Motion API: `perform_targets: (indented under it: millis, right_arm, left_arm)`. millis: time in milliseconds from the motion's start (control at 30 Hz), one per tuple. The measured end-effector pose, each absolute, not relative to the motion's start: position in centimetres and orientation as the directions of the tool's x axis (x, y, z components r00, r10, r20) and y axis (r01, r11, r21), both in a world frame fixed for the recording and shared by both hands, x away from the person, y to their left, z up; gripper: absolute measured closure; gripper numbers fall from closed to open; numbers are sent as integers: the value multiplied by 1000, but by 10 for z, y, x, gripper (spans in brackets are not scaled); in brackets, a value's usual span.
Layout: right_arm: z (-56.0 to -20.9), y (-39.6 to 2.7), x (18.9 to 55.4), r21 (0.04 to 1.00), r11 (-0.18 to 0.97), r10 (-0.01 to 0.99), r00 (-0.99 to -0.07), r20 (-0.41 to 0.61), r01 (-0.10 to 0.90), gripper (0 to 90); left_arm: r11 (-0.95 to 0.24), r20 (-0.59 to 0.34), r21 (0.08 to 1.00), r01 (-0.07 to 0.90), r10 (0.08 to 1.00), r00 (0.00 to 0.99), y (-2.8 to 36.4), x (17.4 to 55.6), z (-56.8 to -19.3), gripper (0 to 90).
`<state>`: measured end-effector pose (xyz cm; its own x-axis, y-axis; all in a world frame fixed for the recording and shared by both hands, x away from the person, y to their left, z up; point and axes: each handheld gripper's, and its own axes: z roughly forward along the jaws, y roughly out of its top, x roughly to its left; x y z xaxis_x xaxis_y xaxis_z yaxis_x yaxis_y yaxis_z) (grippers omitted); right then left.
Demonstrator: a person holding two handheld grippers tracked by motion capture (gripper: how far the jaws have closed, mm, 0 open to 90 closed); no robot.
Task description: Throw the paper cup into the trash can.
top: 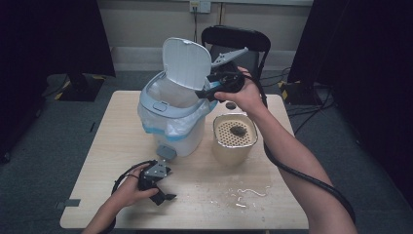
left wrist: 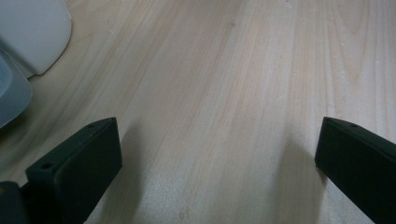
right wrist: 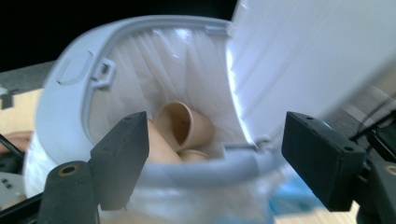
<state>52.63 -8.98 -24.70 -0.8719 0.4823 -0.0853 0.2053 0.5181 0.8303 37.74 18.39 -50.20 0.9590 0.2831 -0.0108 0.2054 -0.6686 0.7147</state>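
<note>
We see the right tool (top: pixel 207 92) held at the rim of a white bin (top: pixel 171 122), just beside the bin's raised lid (top: pixel 187 62). The bin stands upright on the wooden surface (top: pixel 204 195), its long axis vertical and its mouth facing up; the lid is swung up and stands almost upright behind the opening. In the right gripper view the right tool (right wrist: pixel 215 154) looks down into the bin (right wrist: pixel 65 93), its jaws spread with nothing pinched between them, one jaw over the near rim and the other by the lid (right wrist: pixel 317 51). Below and ahead of that tool, inside the white liner bag (right wrist: pixel 163 65), lie tan paper cups (right wrist: pixel 184 123). We note that the uppermost cup lies on its side, tilted, with its open mouth turned toward the tool and its long axis running obliquely away toward the far wall. Just to the side of the right tool, beside the bin, stands a beige container (top: pixel 235 136) with a perforated insert.

The left tool (top: pixel 163 195) rests low near the front of the surface, well apart from the right tool, in front of the bin's pedal (top: pixel 166 152). In the left gripper view its jaws are spread wide over bare wood (left wrist: pixel 224 93), gripping nothing.
</note>
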Motion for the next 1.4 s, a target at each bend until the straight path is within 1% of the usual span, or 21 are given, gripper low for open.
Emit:
perform_targets:
  millis: [200, 267, 400, 600, 667, 733, 833, 900, 1000, 1200, 1400]
  right_arm:
    - [-252, -101, 534, 825, 509, 523, -849, -73, 243, 225]
    - [-254, -102, 537, 828, 500, 529, -847, -58, 255, 225]
    - [-257, -98, 544, 825, 502, 539, -840, -63, 260, 226]
    - [-256, -90, 550, 833, 498, 528, -846, -70, 242, 238]
    - [-254, -88, 549, 848, 471, 521, -852, -47, 241, 242]
    - [-252, -86, 547, 851, 472, 513, -857, -52, 231, 242]
    - [-251, -83, 545, 844, 486, 515, -854, -68, 226, 223]
    - [-250, -83, 545, 840, 492, 518, -853, -73, 227, 229]
    - [-248, -84, 544, 844, 482, 514, -856, -55, 236, 239]
    - [-237, -85, 543, 854, 471, 524, -849, -69, 222, 248]
    - [-235, -83, 539, 857, 468, 515, -855, -64, 217, 239]
  left_arm:
    - [-668, -12, 716, 205, 281, 959, 184, 377, -502, 0]
    - [-669, -12, 715, 203, 278, 960, 184, 378, -502, 0]
    - [-669, -11, 715, 203, 279, 960, 184, 378, -502, 0]
    - [-670, -10, 715, 203, 280, 960, 184, 378, -502, 0]
    - [-670, -10, 715, 203, 280, 960, 184, 378, -502, 0]
    - [-669, -12, 716, 202, 278, 960, 184, 378, -502, 0]
    - [-670, -10, 715, 203, 280, 960, 184, 378, -502, 0]
    - [-669, -11, 716, 202, 279, 960, 184, 378, -502, 0]
    - [-669, -12, 715, 203, 278, 960, 184, 378, -502, 0]
    - [-668, -18, 715, 206, 278, 960, 184, 377, -502, 0]
    - [-669, -12, 714, 204, 280, 960, 184, 377, -502, 0]
